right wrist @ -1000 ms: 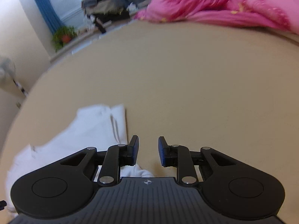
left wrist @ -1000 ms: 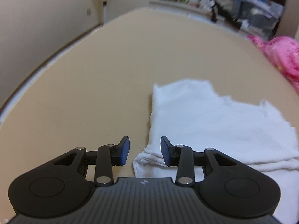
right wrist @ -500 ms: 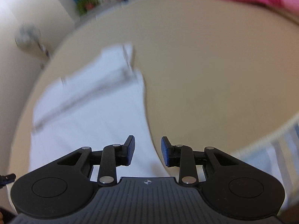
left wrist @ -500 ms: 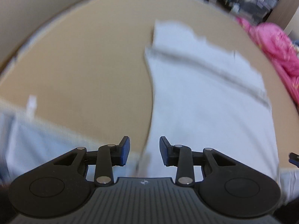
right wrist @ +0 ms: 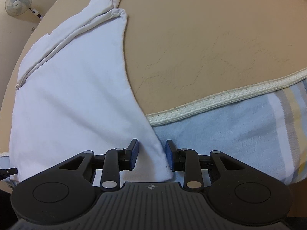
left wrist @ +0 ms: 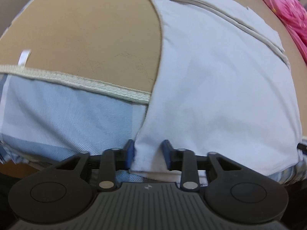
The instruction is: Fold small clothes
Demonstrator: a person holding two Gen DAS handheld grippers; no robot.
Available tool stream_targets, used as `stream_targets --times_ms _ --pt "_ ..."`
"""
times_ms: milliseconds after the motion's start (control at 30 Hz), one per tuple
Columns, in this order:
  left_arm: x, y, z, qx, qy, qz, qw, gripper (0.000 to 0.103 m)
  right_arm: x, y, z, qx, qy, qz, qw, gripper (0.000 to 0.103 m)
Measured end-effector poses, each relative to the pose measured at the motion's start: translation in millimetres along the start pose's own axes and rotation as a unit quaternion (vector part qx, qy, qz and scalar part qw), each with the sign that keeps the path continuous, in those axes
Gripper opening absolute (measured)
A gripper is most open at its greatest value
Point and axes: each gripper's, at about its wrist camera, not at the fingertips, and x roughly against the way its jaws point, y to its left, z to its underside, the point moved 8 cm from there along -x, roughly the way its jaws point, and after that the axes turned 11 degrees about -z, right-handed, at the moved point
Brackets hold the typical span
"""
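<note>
Garment: the white, soft cotton small garment (left wrist: 220, 88) lies flat on the bed, its near corners between each claw's blue pads, its folded, seamed far edge well ahead.
Left claw (left wrist: 147, 154): jaws have just been closing; cloth sits between them, one pad touching, not yet clamped.
Right claw (right wrist: 151, 156): jaws apart around the other near corner.
Step advice: likely pinch both corners evenly, lift together, keep the hem taut.
Surroundings: smooth tan mattress (right wrist: 211, 38) with corded cream piping (right wrist: 220, 97); pale blue striped sheet (left wrist: 67, 118) beneath both claws.
</note>
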Motion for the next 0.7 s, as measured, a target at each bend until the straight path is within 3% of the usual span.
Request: stream_targets --times_ms 33,67,267,400,433,600,633,700 --pt "2 0 1 -0.003 -0.004 0.001 1.0000 0.006 1 1 2 0.005 0.002 -0.003 1.000 0.026" --pt "5 1 0 -0.002 -0.010 0.002 1.0000 0.006 1 5 4 0.010 0.007 -0.014 1.000 0.006" --pt "31 14 0 0.027 -0.049 0.013 0.9984 0.006 13 10 4 0.011 -0.015 -0.036 0.999 0.005" --pt "16 15 9 0.031 -0.006 0.008 0.9995 0.008 12 0 5 -0.006 -0.005 -0.006 1.000 0.009" --pt "10 13 10 0.027 0.006 0.002 0.9996 0.013 9 -1 5 -0.010 0.001 -0.004 1.000 0.009" --pt "7 6 5 0.014 0.006 -0.016 0.9998 0.015 2 10 9 0.024 0.017 -0.005 1.000 0.020" --pt "8 4 5 0.010 0.001 -0.019 0.9998 0.009 2 11 9 0.030 0.018 -0.003 0.999 0.020" --pt "14 1 4 0.002 -0.020 -0.030 0.9993 0.006 1 14 6 0.035 0.013 -0.006 0.999 0.005"
